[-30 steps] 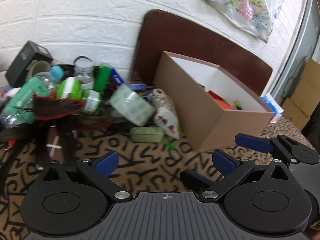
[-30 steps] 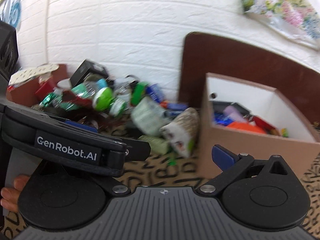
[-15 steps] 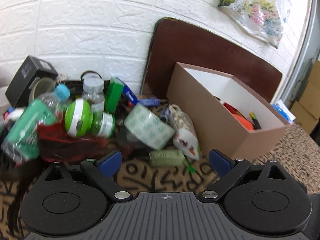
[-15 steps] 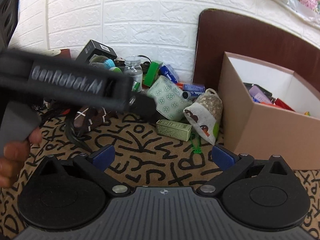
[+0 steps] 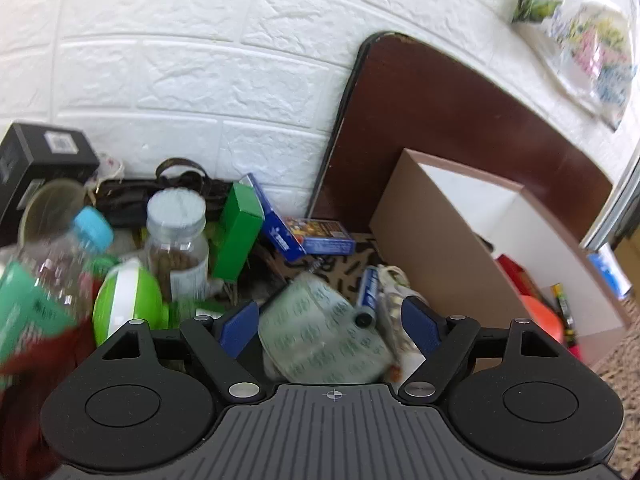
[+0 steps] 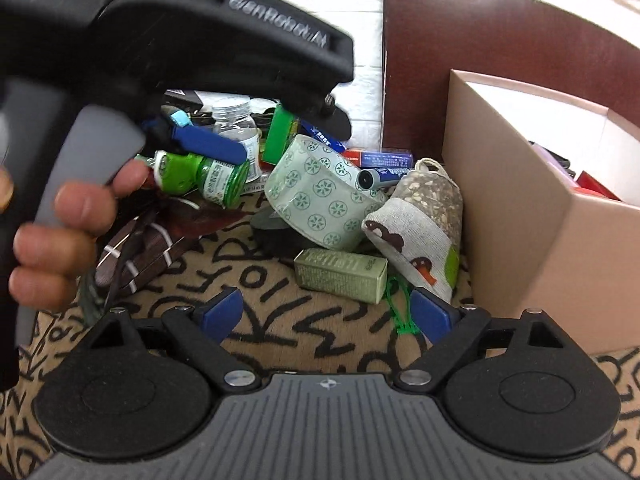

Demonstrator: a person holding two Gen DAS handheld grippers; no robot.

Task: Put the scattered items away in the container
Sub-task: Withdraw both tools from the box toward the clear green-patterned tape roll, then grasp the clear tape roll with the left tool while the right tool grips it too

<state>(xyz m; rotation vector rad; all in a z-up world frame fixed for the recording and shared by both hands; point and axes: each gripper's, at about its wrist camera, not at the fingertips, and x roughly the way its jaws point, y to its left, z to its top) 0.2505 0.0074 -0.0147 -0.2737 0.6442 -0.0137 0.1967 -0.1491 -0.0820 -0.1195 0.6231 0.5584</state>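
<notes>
A pile of scattered items lies by the white wall. A pale green patterned roll [image 5: 324, 332] [image 6: 320, 196] sits between the open fingers of my left gripper [image 5: 332, 324], apart from both pads. A brown cardboard box [image 5: 452, 248] [image 6: 532, 208] stands to the right with several items inside. My right gripper [image 6: 326, 312] is open and empty over the patterned cloth, just short of a small olive box [image 6: 342, 274] and a printed fabric pouch [image 6: 420, 224]. The left gripper's body [image 6: 192, 40] and the hand holding it fill the upper left of the right wrist view.
A clear jar [image 5: 178, 248], green carton [image 5: 238, 236], blue carton [image 5: 316, 236], green-and-white bottle [image 5: 128, 300], water bottle [image 5: 60, 276], black box [image 5: 36, 160] and blue marker [image 5: 368, 296] crowd the pile. A dark wooden board [image 5: 440, 120] leans on the wall behind the box.
My left gripper has moved forward and down into the pile, so the patterned roll now lies between its fingers. My right gripper has moved closer to the olive box and pouch.
</notes>
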